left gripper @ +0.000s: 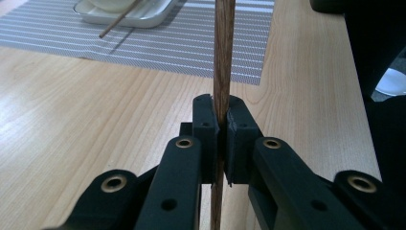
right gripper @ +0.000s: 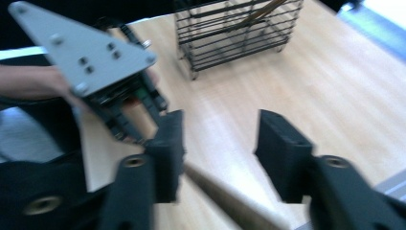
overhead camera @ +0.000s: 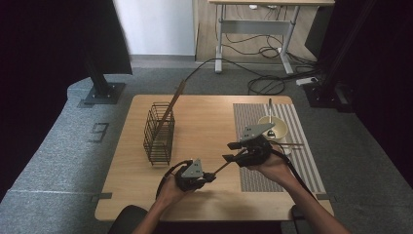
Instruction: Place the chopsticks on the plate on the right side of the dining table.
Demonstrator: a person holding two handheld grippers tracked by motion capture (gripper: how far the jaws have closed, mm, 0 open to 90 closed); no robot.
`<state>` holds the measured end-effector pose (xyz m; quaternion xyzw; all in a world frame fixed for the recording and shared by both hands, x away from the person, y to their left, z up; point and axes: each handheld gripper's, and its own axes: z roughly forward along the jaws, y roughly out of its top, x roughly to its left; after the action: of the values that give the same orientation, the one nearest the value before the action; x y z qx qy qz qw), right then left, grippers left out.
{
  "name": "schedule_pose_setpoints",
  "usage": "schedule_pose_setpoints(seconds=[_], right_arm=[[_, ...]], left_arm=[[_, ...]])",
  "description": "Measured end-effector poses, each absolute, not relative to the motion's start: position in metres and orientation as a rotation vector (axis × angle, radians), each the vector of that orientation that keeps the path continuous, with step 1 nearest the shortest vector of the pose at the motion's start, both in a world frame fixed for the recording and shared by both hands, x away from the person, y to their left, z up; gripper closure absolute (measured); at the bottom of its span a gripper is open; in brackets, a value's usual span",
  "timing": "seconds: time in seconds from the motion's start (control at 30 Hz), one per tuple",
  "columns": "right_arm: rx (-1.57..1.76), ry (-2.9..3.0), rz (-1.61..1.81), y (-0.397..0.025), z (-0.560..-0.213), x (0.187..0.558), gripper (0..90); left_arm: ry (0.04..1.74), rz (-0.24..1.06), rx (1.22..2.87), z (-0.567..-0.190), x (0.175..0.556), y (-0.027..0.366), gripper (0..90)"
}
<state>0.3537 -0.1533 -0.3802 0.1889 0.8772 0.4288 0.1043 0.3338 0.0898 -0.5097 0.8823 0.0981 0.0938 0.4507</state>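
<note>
My left gripper is shut on a brown wooden chopstick near the table's front. The chopstick slants up and right toward my right gripper. That gripper is open, its jaws wide apart, and the chopstick passes low between them, close to one jaw. I cannot tell whether it touches. In the right gripper view the left gripper's grey plate is close at upper left. A second chopstick lies across a white dish.
A black wire basket stands at the table's left with a long wooden stick leaning in it. A striped placemat on the right carries a white plate and a bowl with a spoon.
</note>
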Motion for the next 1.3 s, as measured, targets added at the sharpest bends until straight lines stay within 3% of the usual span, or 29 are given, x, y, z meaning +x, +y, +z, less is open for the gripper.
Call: schedule_pose_setpoints(seconds=[0.27, 1.07, 1.1, 1.3], right_arm=[[0.546, 2.519, 1.101, -0.143, -0.388, 0.353, 34.0], [0.770, 2.428, 1.091, -0.200, -0.421, 0.362, 32.6], [0.752, 2.447, 1.125, -0.202, -0.418, 0.361, 28.1], [0.669, 2.569, 1.123, -0.201, -0.414, 0.351, 21.7]], left_arm=[[0.259, 0.212, 2.152, -0.509, 0.335, 0.094, 85.0], [0.215, 0.173, 2.154, -0.509, 0.335, 0.095, 85.3], [0.216, 0.168, 2.166, -0.509, 0.335, 0.094, 85.3], [0.217, 0.159, 2.205, -0.511, 0.336, 0.093, 85.3]])
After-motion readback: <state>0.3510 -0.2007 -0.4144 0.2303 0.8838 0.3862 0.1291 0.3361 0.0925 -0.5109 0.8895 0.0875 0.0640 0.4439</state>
